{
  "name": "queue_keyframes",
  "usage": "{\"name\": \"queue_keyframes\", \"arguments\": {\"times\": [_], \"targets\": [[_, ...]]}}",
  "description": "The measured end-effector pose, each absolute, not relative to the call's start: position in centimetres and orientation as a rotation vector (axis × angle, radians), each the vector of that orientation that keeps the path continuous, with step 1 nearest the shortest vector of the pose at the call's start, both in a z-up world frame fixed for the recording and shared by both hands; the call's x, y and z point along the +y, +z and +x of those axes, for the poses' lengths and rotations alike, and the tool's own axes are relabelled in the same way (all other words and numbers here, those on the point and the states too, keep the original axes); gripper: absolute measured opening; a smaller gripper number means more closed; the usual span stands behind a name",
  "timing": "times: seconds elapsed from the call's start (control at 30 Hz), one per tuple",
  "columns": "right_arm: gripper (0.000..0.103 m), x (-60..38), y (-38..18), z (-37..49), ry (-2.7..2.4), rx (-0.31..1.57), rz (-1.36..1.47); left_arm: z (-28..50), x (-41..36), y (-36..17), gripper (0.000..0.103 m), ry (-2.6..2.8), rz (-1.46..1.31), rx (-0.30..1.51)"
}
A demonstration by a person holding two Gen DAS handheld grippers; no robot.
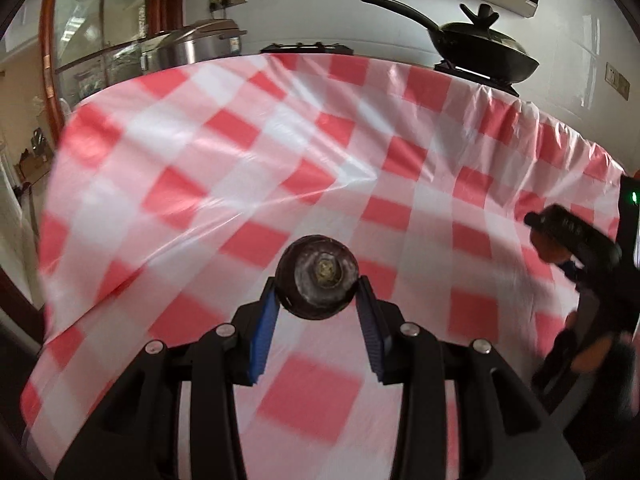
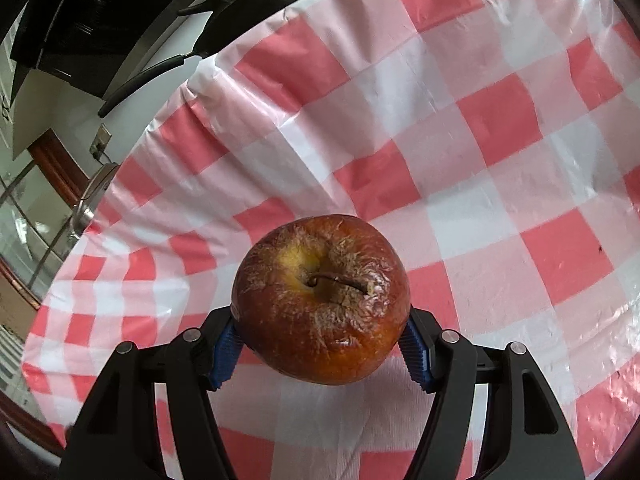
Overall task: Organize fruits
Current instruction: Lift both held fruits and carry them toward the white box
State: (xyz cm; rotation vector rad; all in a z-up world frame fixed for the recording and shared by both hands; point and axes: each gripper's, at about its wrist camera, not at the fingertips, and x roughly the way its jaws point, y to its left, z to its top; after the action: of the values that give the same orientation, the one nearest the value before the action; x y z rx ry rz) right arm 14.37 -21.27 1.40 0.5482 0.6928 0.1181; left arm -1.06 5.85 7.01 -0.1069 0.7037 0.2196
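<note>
Left-wrist view alone: mangosteen point(image 1: 319, 277); right's, apple point(image 2: 321, 299).

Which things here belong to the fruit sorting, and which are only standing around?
For the job:
- dark round fruit, held in the left gripper
- wrinkled red apple, held in the right gripper

Just around:
- checked tablecloth
- black pan with lid
- rice cooker
</note>
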Motion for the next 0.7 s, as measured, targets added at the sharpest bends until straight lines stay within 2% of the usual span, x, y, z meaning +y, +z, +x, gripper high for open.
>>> {"name": "queue_keyframes", "arguments": {"times": [0.43,0.7], "targets": [[0.065,-16.5,2.1,5.0,0.158,0.736,0.420,-8.2,10.2,3.0,0.039,0.233,-0.203,0.775],[0.065,-11.0,3.9,-3.9,0.288,0.710,0.309,-11.8,12.3,3.2,0.039,0.226,-0.264,0.754]]}}
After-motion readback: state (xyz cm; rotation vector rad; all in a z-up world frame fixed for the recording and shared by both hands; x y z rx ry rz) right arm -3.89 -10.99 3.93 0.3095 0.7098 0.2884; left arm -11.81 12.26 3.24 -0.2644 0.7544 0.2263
